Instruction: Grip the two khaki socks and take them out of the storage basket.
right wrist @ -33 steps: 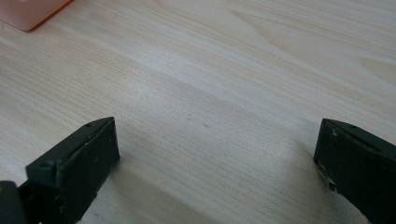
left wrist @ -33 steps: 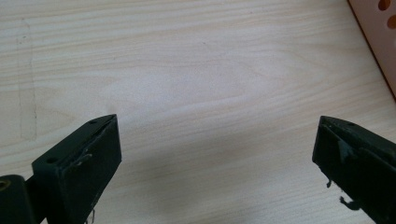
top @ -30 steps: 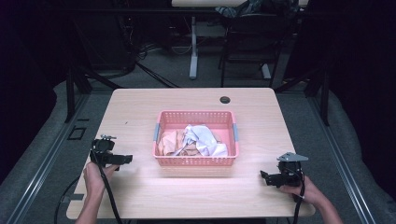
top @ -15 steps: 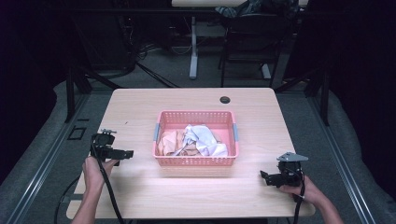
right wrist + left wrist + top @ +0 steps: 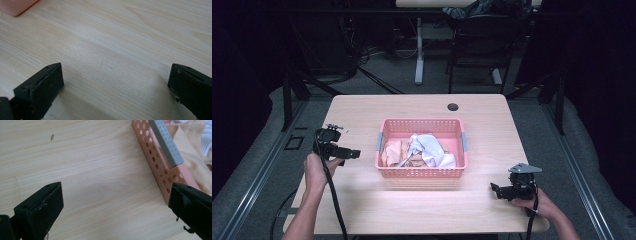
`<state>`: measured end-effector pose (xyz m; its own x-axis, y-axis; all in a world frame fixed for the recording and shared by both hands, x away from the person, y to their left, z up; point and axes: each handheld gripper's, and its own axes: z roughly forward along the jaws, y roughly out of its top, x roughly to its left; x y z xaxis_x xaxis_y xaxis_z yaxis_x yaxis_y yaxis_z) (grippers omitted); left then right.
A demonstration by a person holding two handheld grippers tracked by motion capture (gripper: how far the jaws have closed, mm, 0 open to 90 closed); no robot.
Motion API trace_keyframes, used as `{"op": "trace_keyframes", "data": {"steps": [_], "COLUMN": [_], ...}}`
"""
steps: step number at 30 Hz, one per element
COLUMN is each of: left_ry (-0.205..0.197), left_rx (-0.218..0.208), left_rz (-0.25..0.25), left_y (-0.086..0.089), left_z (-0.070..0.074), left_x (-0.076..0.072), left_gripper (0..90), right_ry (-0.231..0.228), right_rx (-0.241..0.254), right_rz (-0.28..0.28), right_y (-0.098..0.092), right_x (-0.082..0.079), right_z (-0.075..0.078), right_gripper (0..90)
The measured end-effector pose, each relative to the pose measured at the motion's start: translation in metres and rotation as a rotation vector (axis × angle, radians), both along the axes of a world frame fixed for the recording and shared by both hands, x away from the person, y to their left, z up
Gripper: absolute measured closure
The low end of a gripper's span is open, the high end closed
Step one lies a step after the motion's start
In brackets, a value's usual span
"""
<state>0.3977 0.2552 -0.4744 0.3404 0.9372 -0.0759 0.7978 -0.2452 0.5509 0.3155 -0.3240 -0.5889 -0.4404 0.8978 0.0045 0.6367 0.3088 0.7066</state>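
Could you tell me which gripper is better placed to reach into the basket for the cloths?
Probably the left gripper: it is open beside the basket, its jaws pointing toward the cloths. The right gripper, also open, sits farther off near the table's front edge.

No legible text or labels anywhere

Bright overhead light falls on the pale wooden table (image 5: 422, 210), while the floor and room around it sink into near-black. In both gripper views the black jaws are soft and out of focus. The perforated pink plastic basket (image 5: 160, 167) looks slightly blurred.
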Motion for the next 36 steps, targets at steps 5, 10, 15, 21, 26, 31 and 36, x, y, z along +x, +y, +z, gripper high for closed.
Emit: {"op": "trace_keyframes", "data": {"steps": [5, 10, 15, 21, 26, 31, 36], "left_ry": [-0.018, -0.025, -0.035, -0.038, -0.040, -0.031, -0.044], "left_rx": [0.002, 0.006, 0.006, 0.019, 0.016, 0.023, 0.013], "left_rz": [-0.023, -0.048, -0.081, -0.115, -0.135, -0.164, -0.177], "left_y": [-0.010, -0.021, -0.034, -0.052, -0.066, -0.079, -0.089], "left_z": [0.013, 0.022, 0.030, 0.035, 0.034, 0.033, 0.032], "left_x": [0.005, 0.008, 0.011, 0.015, 0.016, 0.018, 0.019], "left_gripper": [0.0, 0.0, 0.0, 0.0, 0.0, 0.0, 0.0], "right_ry": [0.000, 0.001, 0.000, 0.000, 0.000, -0.003, -0.003], "right_rx": [0.000, -0.004, -0.002, -0.002, -0.002, -0.004, -0.002], "right_rz": [0.000, 0.000, 0.000, -0.001, -0.001, 0.000, 0.000], "right_y": [0.000, 0.000, 0.000, 0.000, 0.000, 0.000, 0.000], "right_x": [0.000, 0.000, 0.000, 0.000, 0.000, 0.000, 0.000], "right_z": [0.000, 0.000, 0.000, 0.000, 0.000, 0.000, 0.000], "right_gripper": [0.0, 0.0, 0.0, 0.0, 0.0, 0.0, 0.0]}}
